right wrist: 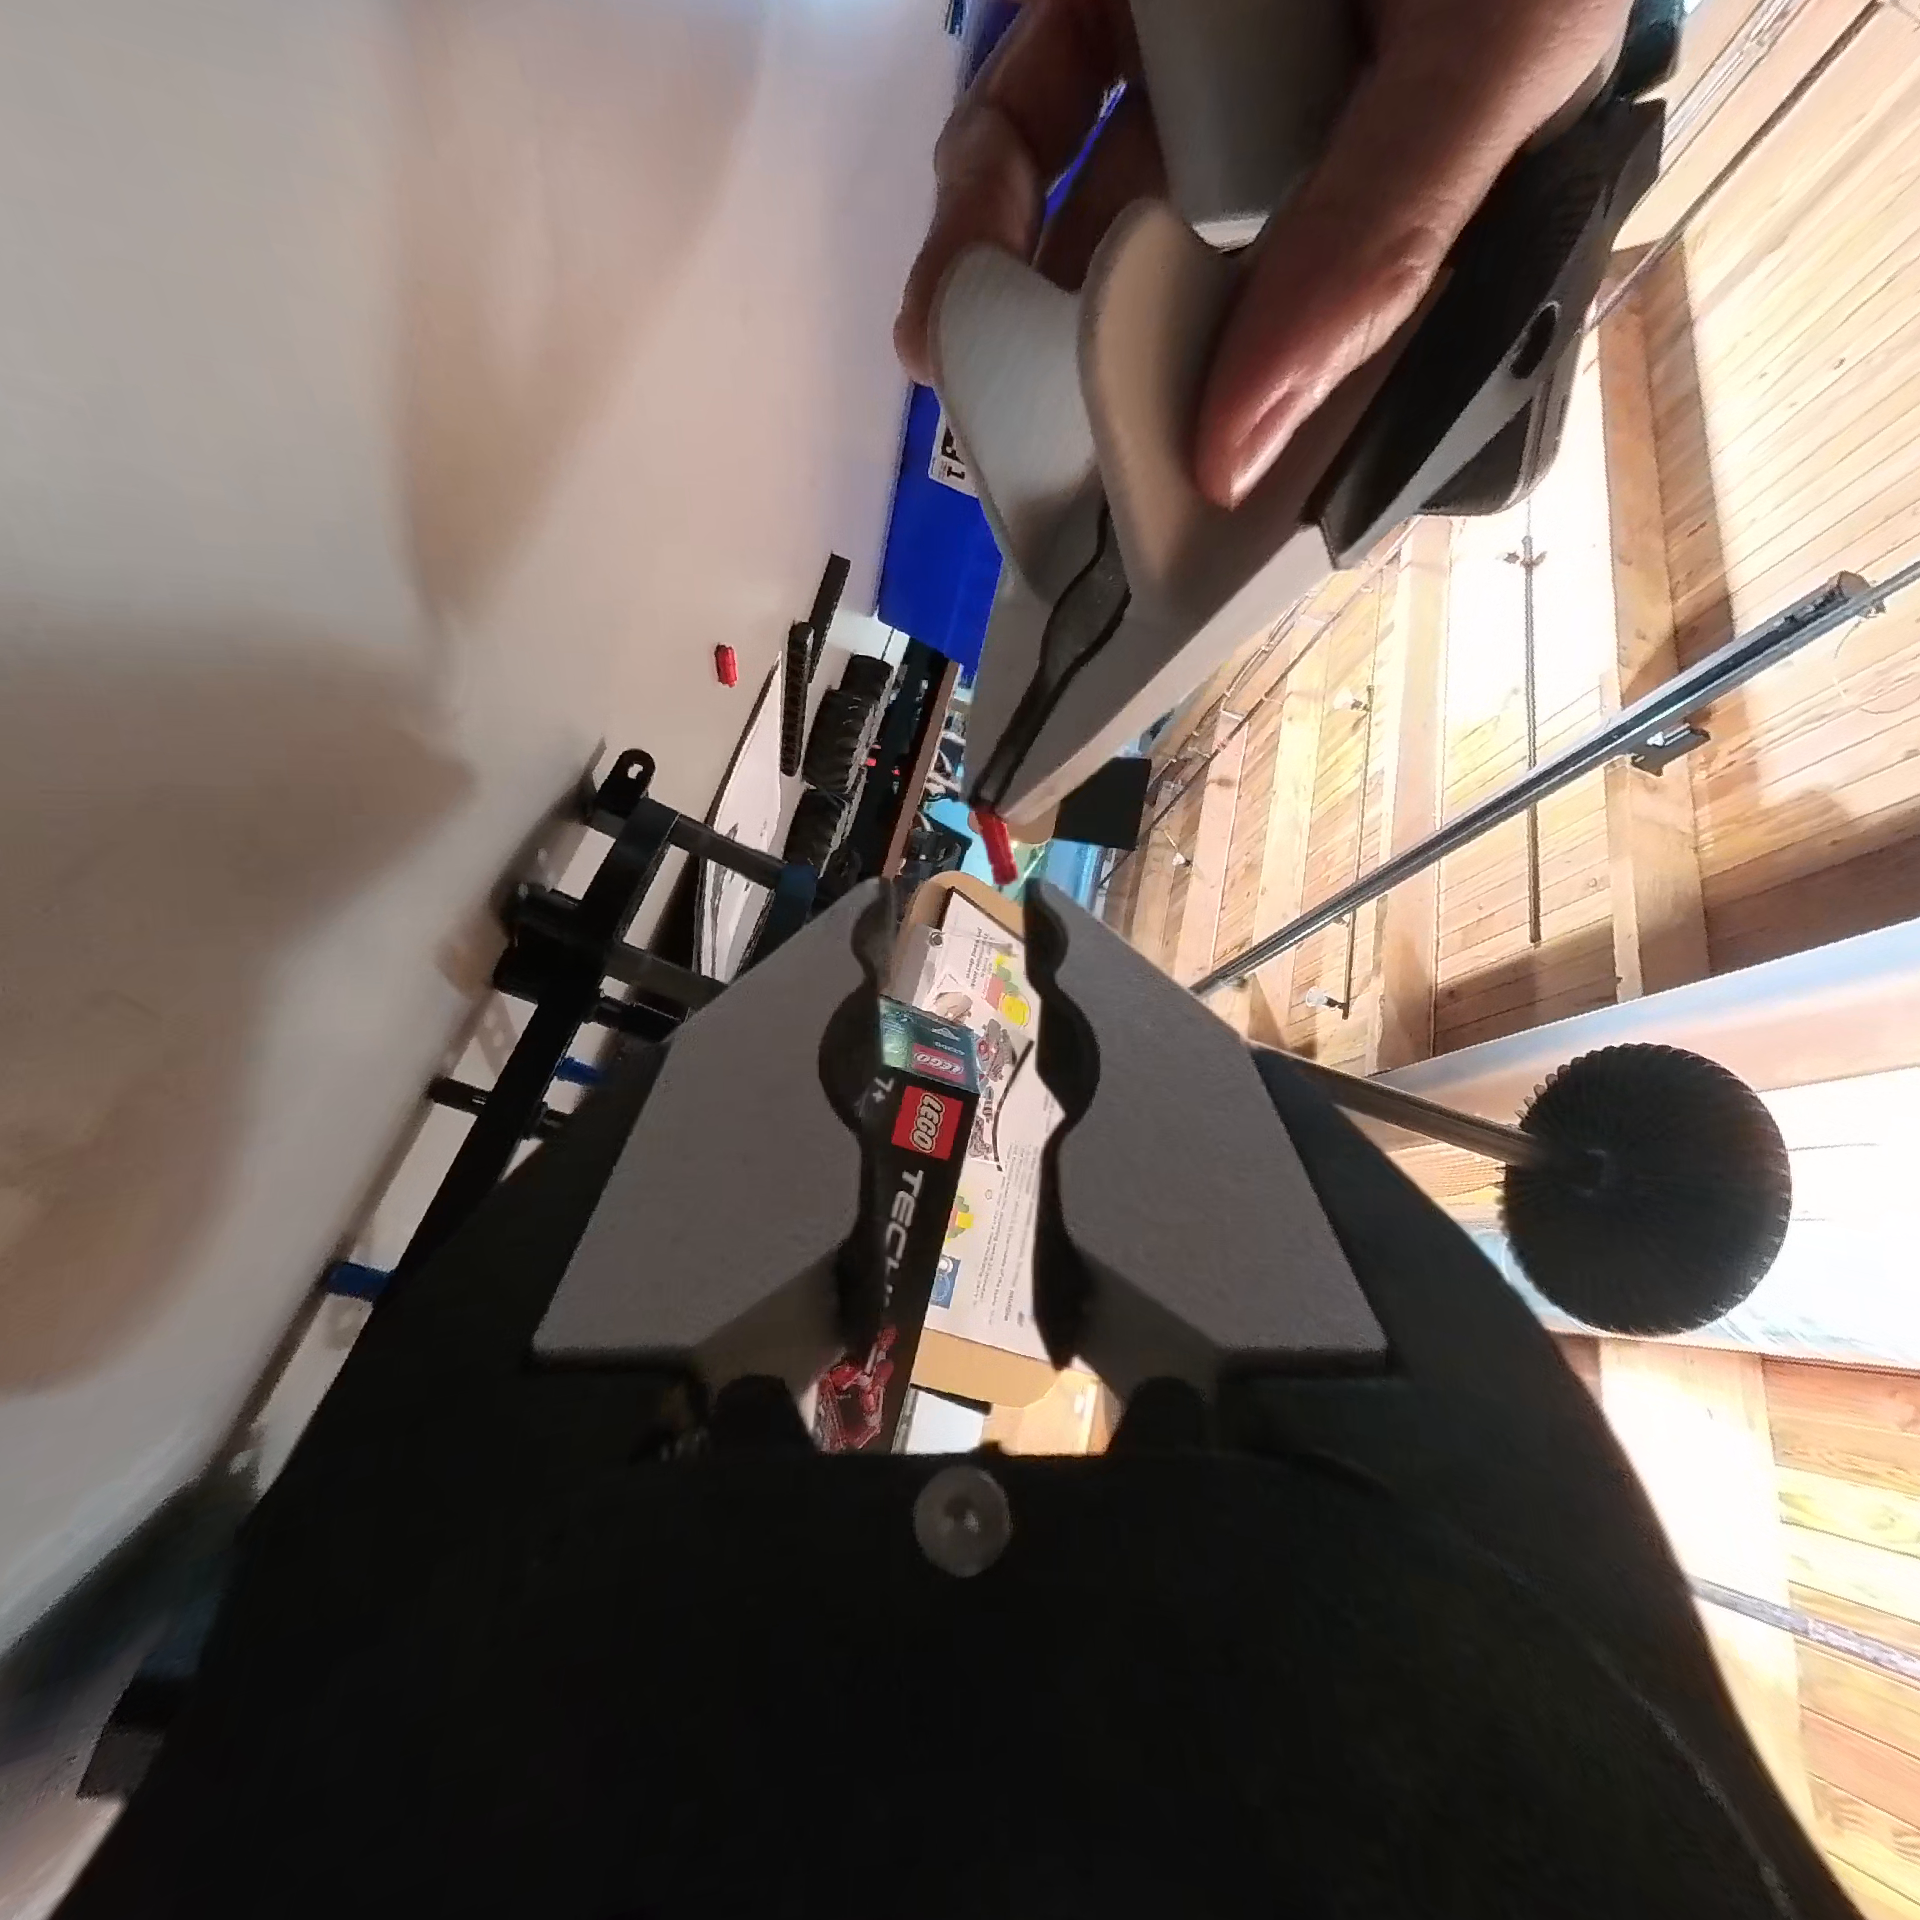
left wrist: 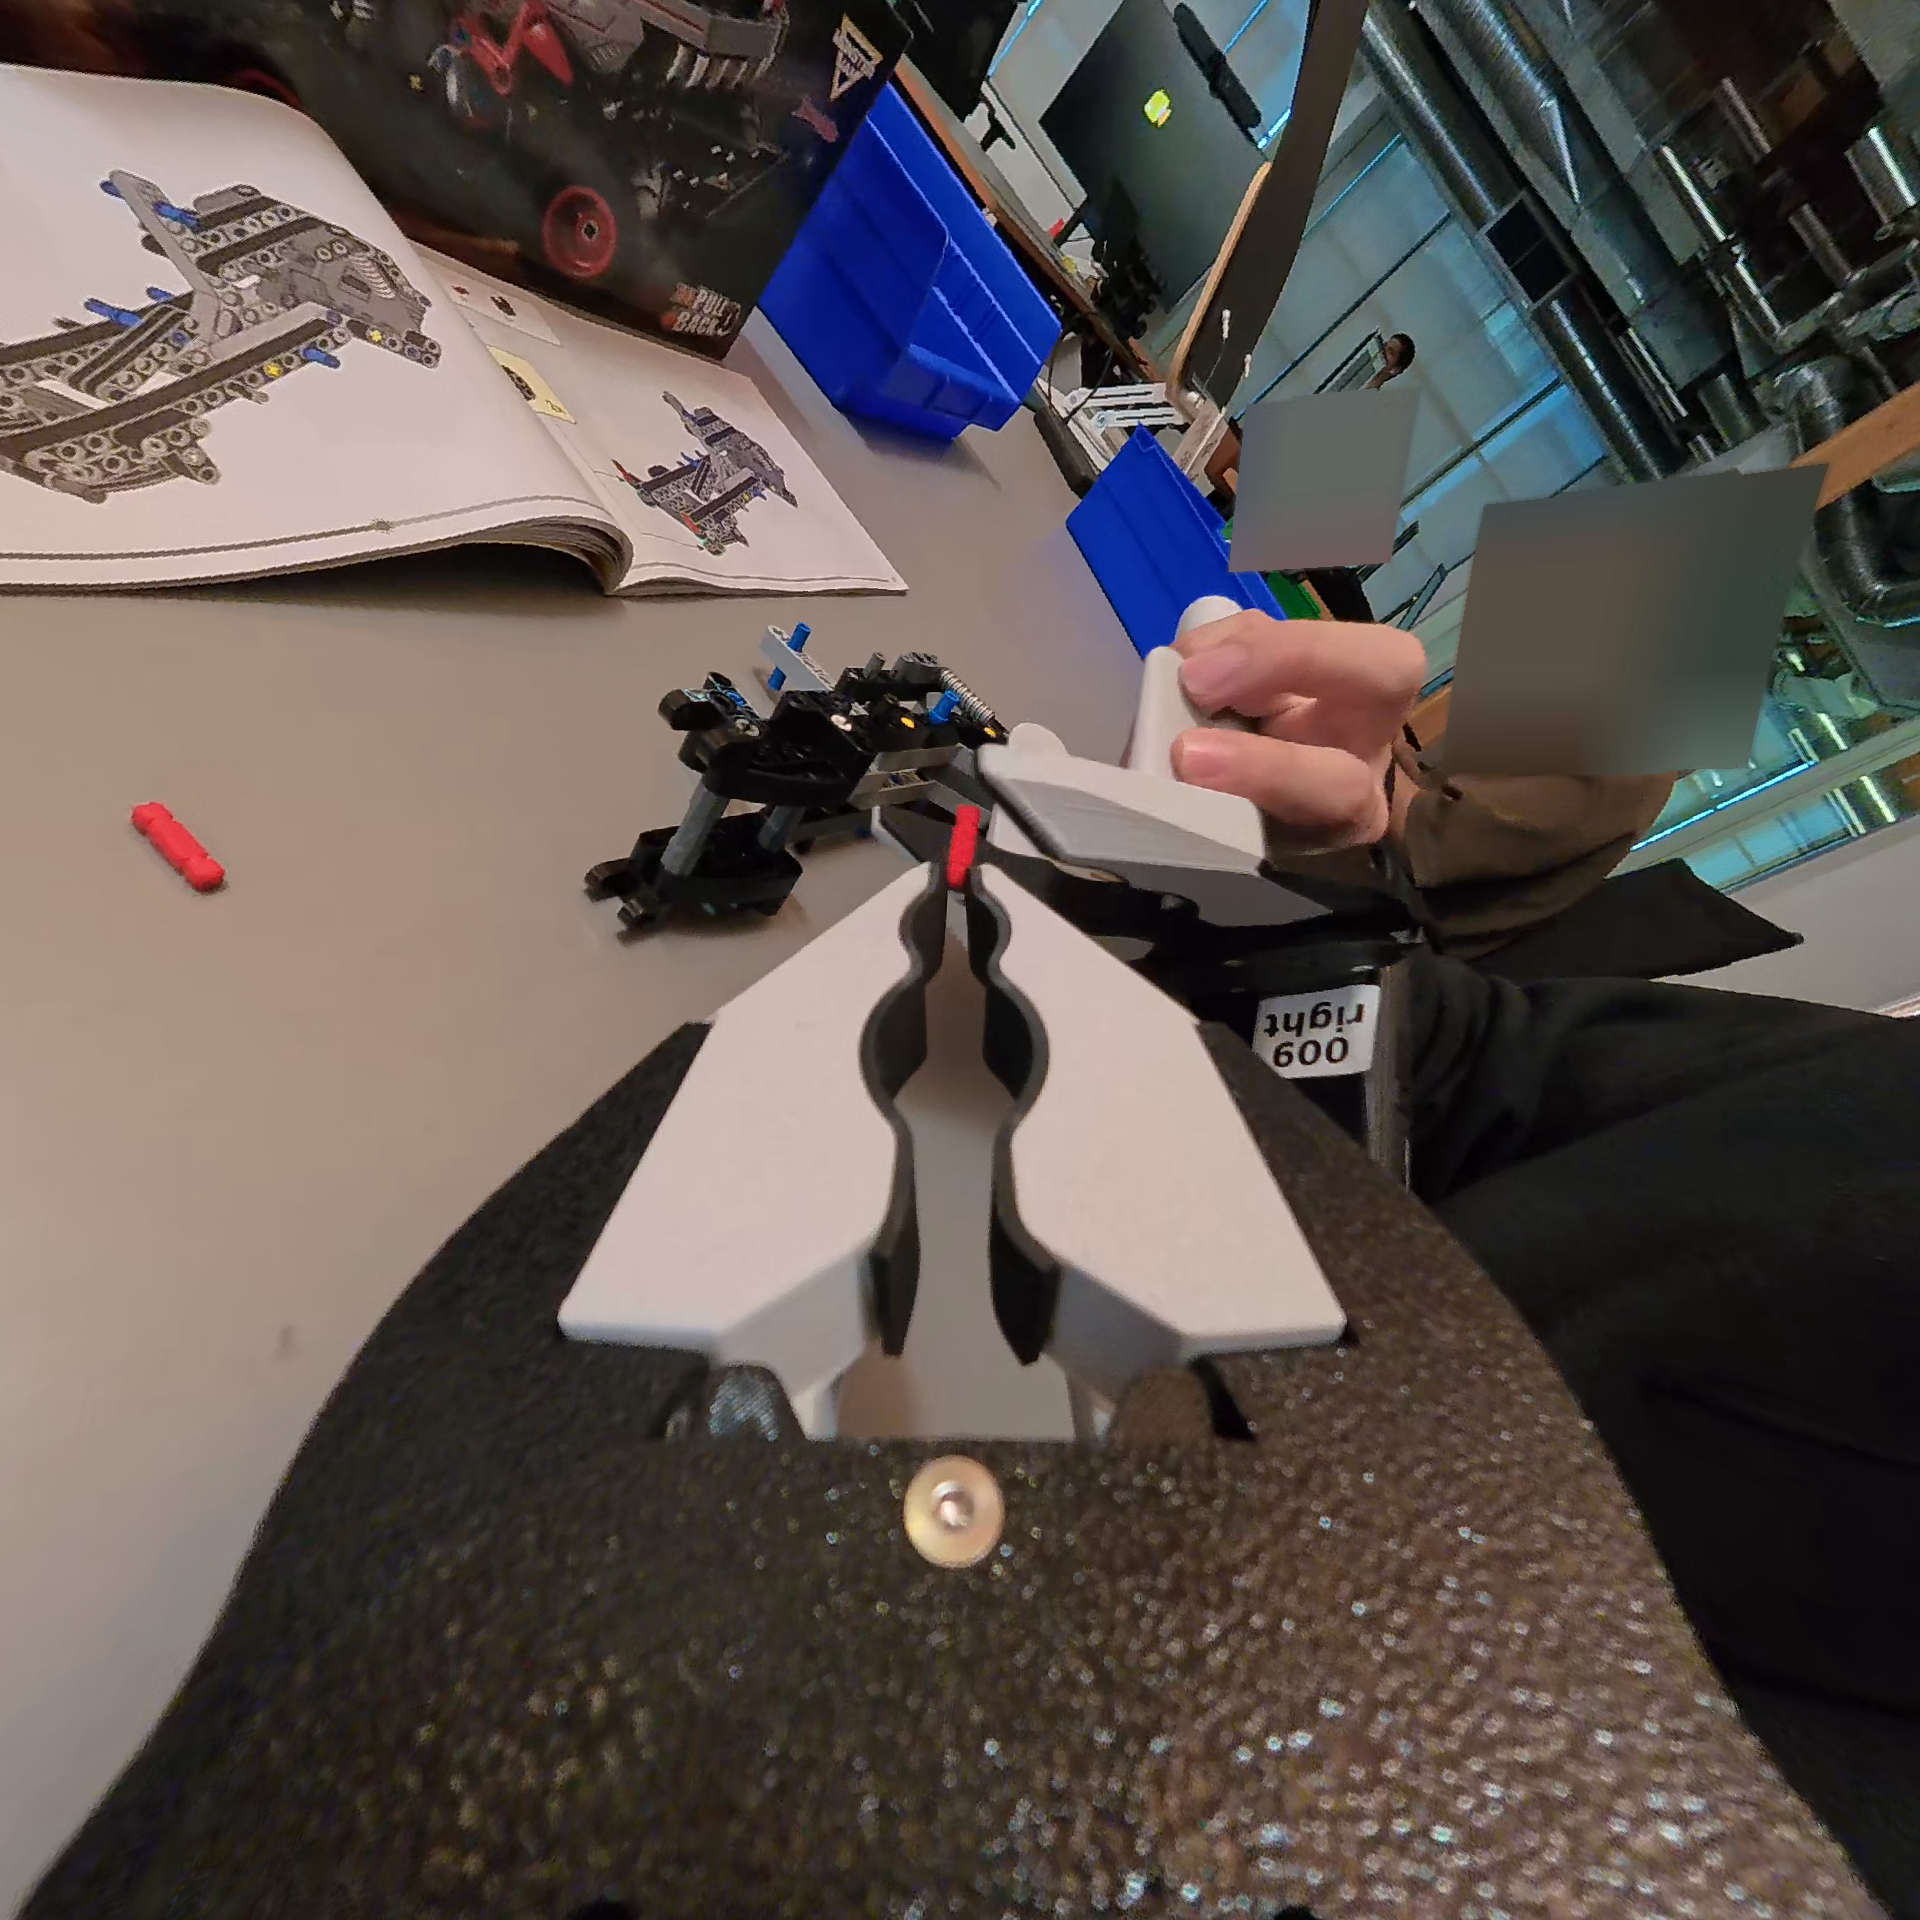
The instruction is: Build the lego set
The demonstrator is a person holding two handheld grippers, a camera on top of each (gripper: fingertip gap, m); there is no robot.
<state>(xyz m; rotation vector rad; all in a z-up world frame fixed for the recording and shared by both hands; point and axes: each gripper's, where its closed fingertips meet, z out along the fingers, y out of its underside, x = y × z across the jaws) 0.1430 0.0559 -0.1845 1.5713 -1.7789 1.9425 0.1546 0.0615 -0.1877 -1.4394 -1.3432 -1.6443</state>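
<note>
My left gripper (left wrist: 956, 883) is shut on a small red pin (left wrist: 963, 844) that sticks out past its tips. The partly built black Lego chassis (left wrist: 779, 769), with grey beams and blue pins, lies on the grey table just beyond. My right gripper (right wrist: 961, 899) is open and empty. In the right wrist view, the left gripper (right wrist: 997, 800) holds the red pin (right wrist: 992, 844) just in front of the right gripper's open jaws. The chassis (right wrist: 613, 935) lies to their left. The right gripper (left wrist: 1101, 816), held by a hand, also shows in the left wrist view beside the chassis.
A second red pin (left wrist: 177, 847) lies loose on the table to the left. The open instruction booklet (left wrist: 312, 416) and the Lego box (left wrist: 623, 156) are behind, with blue bins (left wrist: 914, 291) at the back right. A person's dark sleeve (left wrist: 1662, 1195) fills the right side. Both grippers' tips are close together, under 4 cm apart.
</note>
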